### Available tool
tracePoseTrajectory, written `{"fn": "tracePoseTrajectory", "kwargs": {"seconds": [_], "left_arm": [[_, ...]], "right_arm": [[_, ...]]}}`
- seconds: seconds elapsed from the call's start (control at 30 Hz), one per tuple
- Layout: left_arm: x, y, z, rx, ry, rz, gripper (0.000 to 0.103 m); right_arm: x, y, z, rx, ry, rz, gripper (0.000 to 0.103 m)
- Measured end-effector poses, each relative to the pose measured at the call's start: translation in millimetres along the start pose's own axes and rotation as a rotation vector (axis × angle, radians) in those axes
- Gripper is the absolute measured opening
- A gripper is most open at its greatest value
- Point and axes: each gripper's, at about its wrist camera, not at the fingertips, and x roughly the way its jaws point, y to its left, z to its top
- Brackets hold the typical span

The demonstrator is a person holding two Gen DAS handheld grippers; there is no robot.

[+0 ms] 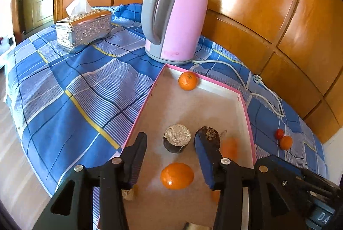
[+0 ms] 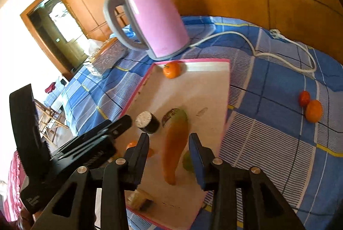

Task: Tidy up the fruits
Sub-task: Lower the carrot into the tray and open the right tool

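Straddling the long orange fruit (image 2: 174, 148), my right tongs (image 2: 169, 142) stand spread, pads clear of it. It looks smooth, slippery and bruisable: grip mid-body, gently. Left tongs (image 1: 171, 144) spread, empty.

A: Where is there room in the pink-rimmed tray (image 1: 241, 97)?
B: The bare middle, between the far orange (image 1: 187, 80) and the two dark cylinders (image 1: 177, 138).
A: And past it?
B: The pink kettle (image 1: 174, 13) blocks the far corner; its white cord (image 2: 278, 52) crosses the cloth on the right
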Motion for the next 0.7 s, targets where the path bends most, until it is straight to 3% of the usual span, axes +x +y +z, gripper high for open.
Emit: {"fn": "tracePoseTrajectory", "kwargs": {"seconds": [0.7], "left_arm": [[-24.0, -50.3, -27.5, 0.15, -0.013, -0.049, 0.049]], "right_arm": [[-26.9, -47.5, -37.3, 0.11, -0.029, -0.122, 0.039]]}}
